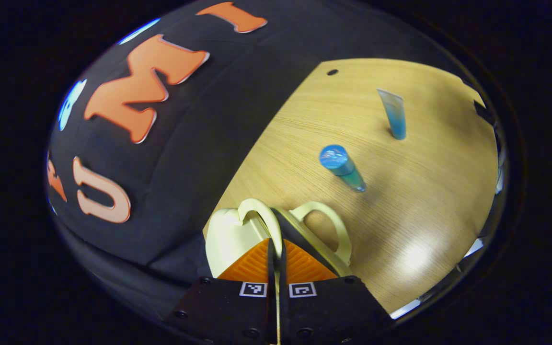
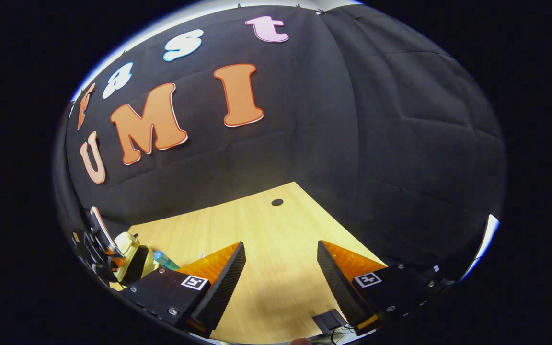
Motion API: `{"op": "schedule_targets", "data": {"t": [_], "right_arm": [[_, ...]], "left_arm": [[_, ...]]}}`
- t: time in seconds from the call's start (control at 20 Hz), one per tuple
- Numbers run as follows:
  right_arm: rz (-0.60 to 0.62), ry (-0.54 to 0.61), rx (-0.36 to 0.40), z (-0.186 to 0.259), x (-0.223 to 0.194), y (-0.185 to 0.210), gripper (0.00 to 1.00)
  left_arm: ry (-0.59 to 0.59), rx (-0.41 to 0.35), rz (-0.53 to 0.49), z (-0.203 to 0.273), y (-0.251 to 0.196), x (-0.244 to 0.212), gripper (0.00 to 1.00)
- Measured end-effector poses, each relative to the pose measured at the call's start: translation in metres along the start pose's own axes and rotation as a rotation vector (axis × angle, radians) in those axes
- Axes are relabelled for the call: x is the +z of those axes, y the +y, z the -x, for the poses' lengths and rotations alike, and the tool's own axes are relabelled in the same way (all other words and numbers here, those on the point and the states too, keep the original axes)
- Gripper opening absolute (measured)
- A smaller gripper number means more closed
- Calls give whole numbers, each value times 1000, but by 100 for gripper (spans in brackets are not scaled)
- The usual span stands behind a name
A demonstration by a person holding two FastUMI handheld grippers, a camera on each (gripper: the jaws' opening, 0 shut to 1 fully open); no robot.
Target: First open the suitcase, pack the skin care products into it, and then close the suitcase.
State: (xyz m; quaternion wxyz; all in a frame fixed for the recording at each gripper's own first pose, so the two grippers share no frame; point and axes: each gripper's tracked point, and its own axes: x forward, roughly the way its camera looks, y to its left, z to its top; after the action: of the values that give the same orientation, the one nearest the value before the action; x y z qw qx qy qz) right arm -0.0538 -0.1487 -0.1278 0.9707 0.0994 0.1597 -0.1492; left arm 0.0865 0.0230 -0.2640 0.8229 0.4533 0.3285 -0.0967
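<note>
Left gripper view: fingers (image 1: 276, 261) pinch suitcase (image 1: 237, 230) handle on wooden table (image 1: 424, 201); right fingers (image 2: 281, 273) wide.

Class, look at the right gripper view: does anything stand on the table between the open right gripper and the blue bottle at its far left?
Yes. The right gripper hangs open over bare table. Its own near finger covers most of the bottle, and the left gripper, closed on the suitcase, sits beside it. Nothing else intervenes.
</note>
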Motion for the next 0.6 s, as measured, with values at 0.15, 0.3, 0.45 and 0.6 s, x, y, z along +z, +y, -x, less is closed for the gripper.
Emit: {"op": "schedule_targets", "data": {"t": [0.15, 0.3, 0.45, 0.6], "right_arm": [[8, -52, 47, 4, 19, 23, 95], [16, -79, 97, 8, 27, 49, 95], [31, -80, 140, 14, 23, 73, 95], [25, -90, 168, 21, 17, 97, 95]], "left_arm": [[-37, 12, 191, 11, 49, -17, 2], [-87, 27, 347, 26, 101, -33, 2], [-123, 59, 436, 40, 139, -57, 2], [-137, 98, 508, 49, 182, -94, 2]]}}
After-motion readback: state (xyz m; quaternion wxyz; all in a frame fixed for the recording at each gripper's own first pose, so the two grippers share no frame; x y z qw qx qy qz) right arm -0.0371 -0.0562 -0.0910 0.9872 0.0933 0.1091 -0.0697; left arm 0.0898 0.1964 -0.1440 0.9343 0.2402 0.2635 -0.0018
